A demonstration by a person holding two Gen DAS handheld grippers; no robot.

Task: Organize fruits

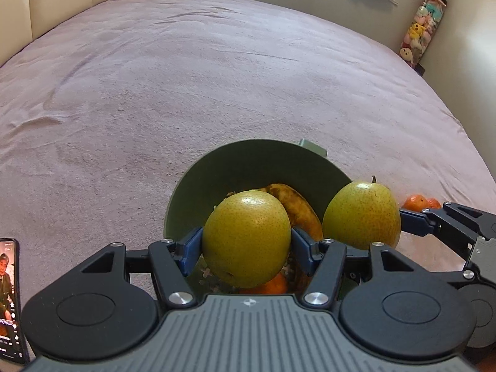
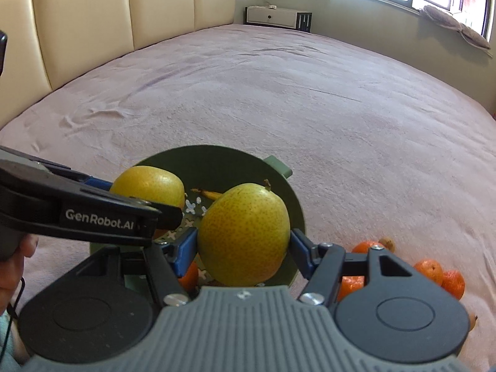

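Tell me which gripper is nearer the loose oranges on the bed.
Right. The right gripper holds its pear just left of the oranges; the left gripper, with the other pear, sits farther left over the bowl.

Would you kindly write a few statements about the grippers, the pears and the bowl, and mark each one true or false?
1. The left gripper is shut on a pear. True.
2. The right gripper holds a tangerine. False: it is shut on a second pear.
3. A banana lies in the green bowl. True.
4. All the tangerines are in the bowl. False: several tangerines lie on the bedspread beside it.
5. A phone with a lit screen lies on the bed. True.
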